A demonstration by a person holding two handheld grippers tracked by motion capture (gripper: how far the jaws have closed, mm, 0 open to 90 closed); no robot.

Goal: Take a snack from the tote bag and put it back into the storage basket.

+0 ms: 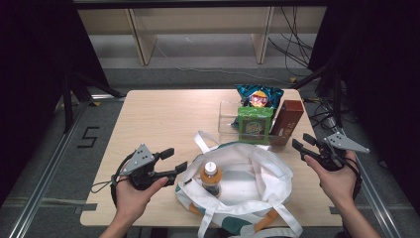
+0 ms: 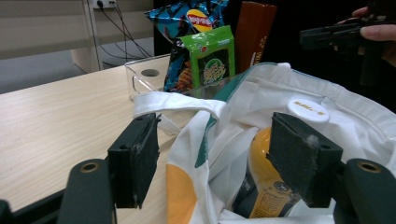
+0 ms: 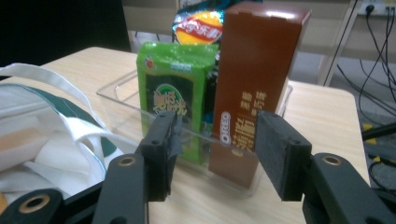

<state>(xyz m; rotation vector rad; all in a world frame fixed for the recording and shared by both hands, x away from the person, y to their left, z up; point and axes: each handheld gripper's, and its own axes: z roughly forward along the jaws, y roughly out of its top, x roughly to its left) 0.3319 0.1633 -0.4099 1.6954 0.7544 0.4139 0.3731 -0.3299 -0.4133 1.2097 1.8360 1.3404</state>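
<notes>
Two grippers sit on either side of the white cloth tote bag (image 1: 247, 173) with green and orange print. The right gripper (image 1: 303, 143) points at the tall brown cardboard box (image 3: 254, 79), which stands upright in the near right corner of the clear plastic tray (image 3: 116, 100); in the right gripper view the box lies straight ahead of the gap between the jaws, a little beyond the tips and apart from them. Just left of the box in that view stands the green snack packet (image 3: 175, 88), and behind both the blue crisp bag (image 3: 198, 25). The right gripper's jaws stand well apart with nothing between the pads.

The left gripper (image 1: 173, 162) rests near the bag's left rim, its jaws wide apart and empty. In its own view the bag's open mouth lies just ahead, and the orange drink bottle (image 2: 266, 182) with a white cap stands upright inside, between and beyond the jaw tips.
</notes>
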